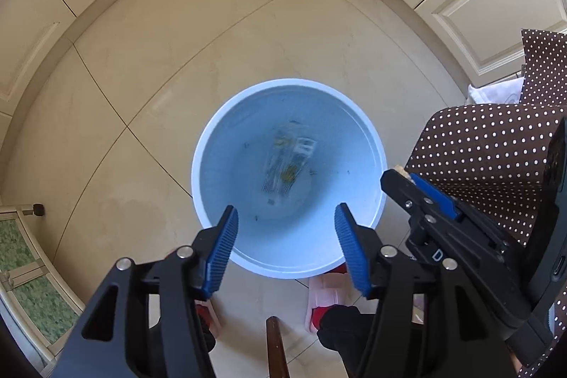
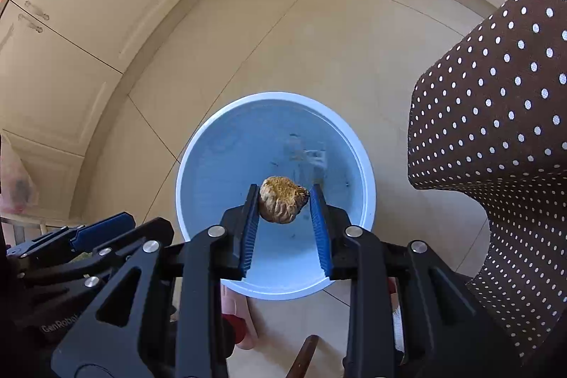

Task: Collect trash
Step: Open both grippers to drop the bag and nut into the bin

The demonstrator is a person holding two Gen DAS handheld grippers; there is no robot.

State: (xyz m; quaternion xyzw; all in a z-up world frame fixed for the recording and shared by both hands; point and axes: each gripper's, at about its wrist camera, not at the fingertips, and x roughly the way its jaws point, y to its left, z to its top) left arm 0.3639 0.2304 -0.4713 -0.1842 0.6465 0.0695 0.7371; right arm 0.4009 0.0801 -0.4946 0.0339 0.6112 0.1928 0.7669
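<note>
A pale blue bin with a white rim [image 1: 194, 172] [image 2: 179, 186] stands on the tiled floor, directly below both grippers. My left gripper [image 1: 286, 208] is open above the bin's near side, with nothing between its blue pads. Inside the bin a blurred clear wrapper with yellow print [image 1: 287, 162] [image 2: 304, 154] shows. My right gripper [image 2: 285, 187] is shut on a wrinkled brown lump with a crumbly yellow top [image 2: 281, 201], hanging over the bin's middle. In the left wrist view the right gripper [image 1: 407, 178] sits at the bin's right rim. In the right wrist view the left gripper [image 2: 120, 222] lies at the lower left.
Cream cabinet doors [image 1: 489, 13] [image 2: 63, 34] wall in the floor corner. A brown white-dotted cloth [image 1: 478, 151] [image 2: 496, 116] hangs at the right. Pink and red slippers [image 1: 326, 293] [image 2: 241, 317] and a dark wooden stick [image 1: 276, 349] lie just below the bin. A glass-fronted unit [image 1: 24, 257] stands at the left.
</note>
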